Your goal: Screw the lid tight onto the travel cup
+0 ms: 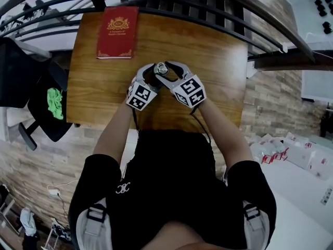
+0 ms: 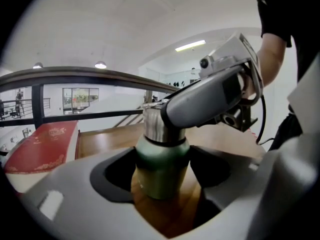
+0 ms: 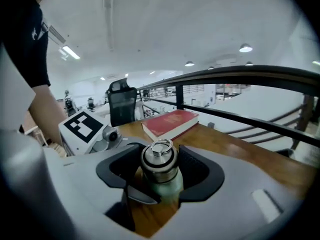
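Note:
A green travel cup (image 1: 161, 68) with a steel lid stands upright on the wooden table (image 1: 218, 51), between both grippers. In the left gripper view the green body (image 2: 161, 176) sits between my left gripper's (image 2: 161, 169) dark pads, which press its sides. My right gripper (image 3: 159, 170) is closed round the steel lid (image 3: 159, 160), whose ring top faces up. One of its grey fingers (image 2: 210, 96) wraps the lid (image 2: 154, 126) from the right. In the head view the left gripper (image 1: 156, 75) and right gripper (image 1: 166, 72) meet at the cup.
A red book (image 1: 118, 32) lies at the table's far left edge, also seen as the red book (image 3: 170, 123) behind the cup. A dark railing (image 1: 208, 4) runs beyond the table. A black chair (image 1: 41, 98) with a green cloth (image 1: 54, 103) stands to the left.

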A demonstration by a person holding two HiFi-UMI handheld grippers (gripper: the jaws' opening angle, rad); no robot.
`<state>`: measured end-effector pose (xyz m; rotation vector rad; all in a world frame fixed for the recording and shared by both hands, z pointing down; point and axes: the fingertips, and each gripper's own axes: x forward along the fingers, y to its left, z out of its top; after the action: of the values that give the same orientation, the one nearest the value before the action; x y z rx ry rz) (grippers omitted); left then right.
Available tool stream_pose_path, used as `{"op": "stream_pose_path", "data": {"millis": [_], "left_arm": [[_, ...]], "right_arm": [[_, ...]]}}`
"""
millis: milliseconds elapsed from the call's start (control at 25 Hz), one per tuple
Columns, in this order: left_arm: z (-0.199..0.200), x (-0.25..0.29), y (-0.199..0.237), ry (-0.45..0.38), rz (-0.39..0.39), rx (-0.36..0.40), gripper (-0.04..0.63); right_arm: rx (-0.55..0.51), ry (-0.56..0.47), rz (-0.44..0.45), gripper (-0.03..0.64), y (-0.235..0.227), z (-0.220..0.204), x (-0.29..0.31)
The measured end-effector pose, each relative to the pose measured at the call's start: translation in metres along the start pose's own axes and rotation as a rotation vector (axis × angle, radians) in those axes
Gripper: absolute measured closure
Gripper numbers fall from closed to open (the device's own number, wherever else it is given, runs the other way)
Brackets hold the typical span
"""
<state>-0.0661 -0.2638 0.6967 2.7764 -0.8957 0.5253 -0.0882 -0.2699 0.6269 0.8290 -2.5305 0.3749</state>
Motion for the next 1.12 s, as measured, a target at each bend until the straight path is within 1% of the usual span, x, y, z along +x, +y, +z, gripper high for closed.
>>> {"op": "stream_pose_path", "data": {"millis": [80, 160, 200, 240, 280, 320, 360, 400, 480, 560, 600, 640, 760, 840, 920, 1000, 1120], "left_arm": [[0.000, 0.000, 0.000, 0.000, 0.000, -0.001, 0.209], [0.000, 0.000, 0.001, 0.001, -0.001, -0.001, 0.209], [0.000, 0.000, 0.001, 0.002, -0.001, -0.002, 0.210], [0.000, 0.000, 0.001, 0.003, -0.001, -0.002, 0.210], [0.000, 0.000, 0.001, 0.004, -0.002, -0.001, 0.210], [0.000, 0.001, 0.001, 0.005, -0.003, 0.000, 0.210], [0.000, 0.001, 0.000, 0.005, -0.004, 0.001, 0.210], [0.000, 0.001, 0.000, 0.005, -0.006, 0.002, 0.210], [0.000, 0.002, 0.000, 0.005, -0.009, 0.005, 0.210], [0.000, 0.001, 0.001, 0.004, -0.007, 0.006, 0.210], [0.000, 0.001, 0.002, 0.004, -0.006, 0.005, 0.210], [0.000, 0.001, 0.001, 0.004, -0.005, 0.004, 0.210], [0.001, 0.001, 0.001, 0.004, -0.006, 0.005, 0.210], [0.002, 0.001, 0.000, 0.003, -0.006, 0.005, 0.210], [0.002, 0.001, 0.000, 0.004, -0.004, 0.003, 0.210], [0.001, 0.001, 0.001, 0.011, 0.001, 0.004, 0.210], [0.001, 0.001, 0.001, 0.009, -0.002, 0.003, 0.210]], "right_arm": [[0.049, -0.033, -0.082, 0.373, -0.002, 0.000, -0.001], [0.106, -0.054, -0.122, 0.373, -0.003, -0.001, -0.001], [0.134, -0.053, -0.115, 0.373, -0.004, -0.003, -0.001], [0.150, -0.040, -0.090, 0.374, -0.004, -0.006, -0.001], [0.140, -0.018, -0.051, 0.373, -0.003, -0.009, -0.002], [0.094, 0.011, -0.004, 0.373, -0.001, -0.011, -0.004], [0.013, 0.046, 0.049, 0.373, 0.002, -0.012, -0.007], [-0.095, 0.095, 0.104, 0.373, 0.005, -0.014, -0.010], [-0.357, 0.234, 0.212, 0.371, 0.008, -0.021, -0.017], [-0.636, 0.375, 0.284, 0.371, 0.003, -0.026, -0.021], [-0.757, 0.421, 0.307, 0.371, -0.001, -0.023, -0.022], [-0.851, 0.448, 0.331, 0.371, -0.001, -0.016, -0.021], [-1.040, 0.508, 0.445, 0.371, 0.011, 0.000, -0.017], [-1.196, 0.577, 0.530, 0.371, 0.018, -0.006, -0.018], [-1.343, 0.644, 0.588, 0.371, 0.020, -0.018, -0.018], [-1.438, 0.684, 0.615, 0.370, 0.018, -0.027, -0.015], [-1.532, 0.693, 0.611, 0.370, 0.011, -0.031, -0.008]]}}
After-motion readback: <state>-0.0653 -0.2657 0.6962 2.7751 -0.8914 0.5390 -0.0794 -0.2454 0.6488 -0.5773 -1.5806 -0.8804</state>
